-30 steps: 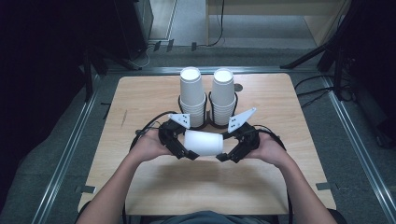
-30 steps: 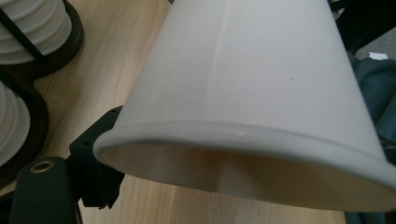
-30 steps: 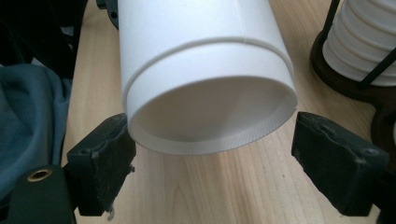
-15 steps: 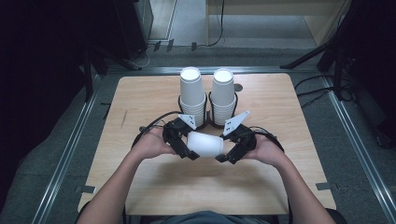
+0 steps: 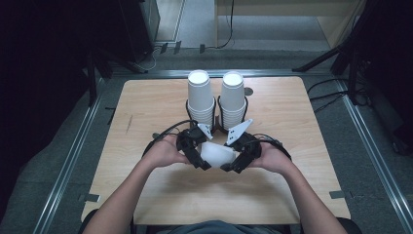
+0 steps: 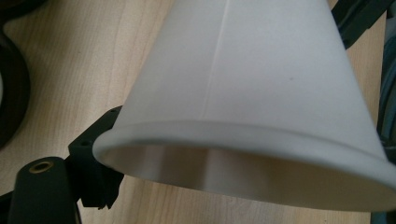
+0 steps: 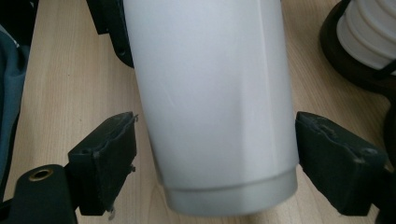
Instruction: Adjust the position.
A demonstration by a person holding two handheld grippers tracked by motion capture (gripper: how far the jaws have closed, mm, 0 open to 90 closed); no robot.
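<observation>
High view: a person's two hands meet over the near middle of the wooden table [image 5: 146, 122], each holding a black gripper, with a white paper cup [image 5: 217, 154] lying on its side between them.
Cup position: just in front of two stacks of white cups [image 5: 200, 97] that stand in dark ring holders at the table's far middle; wide rim toward the left gripper [image 5: 197, 156], base toward the right gripper [image 5: 239, 158].
Left gripper view: the cup's open rim [image 6: 243, 154] sits very close; one black jaw presses against the outside of the rim at lower left, while the other jaw is hidden behind the cup. The jaws stand wide and appear closed on the rim end.
Right gripper view: the cup's base [image 7: 231, 191] lies between the two black jaws; a clear gap shows on each side, so the pads are not touching it and the jaws are spread.
Background: a stack in its dark holder [image 7: 369, 42] shows at upper right of the right gripper view.
</observation>
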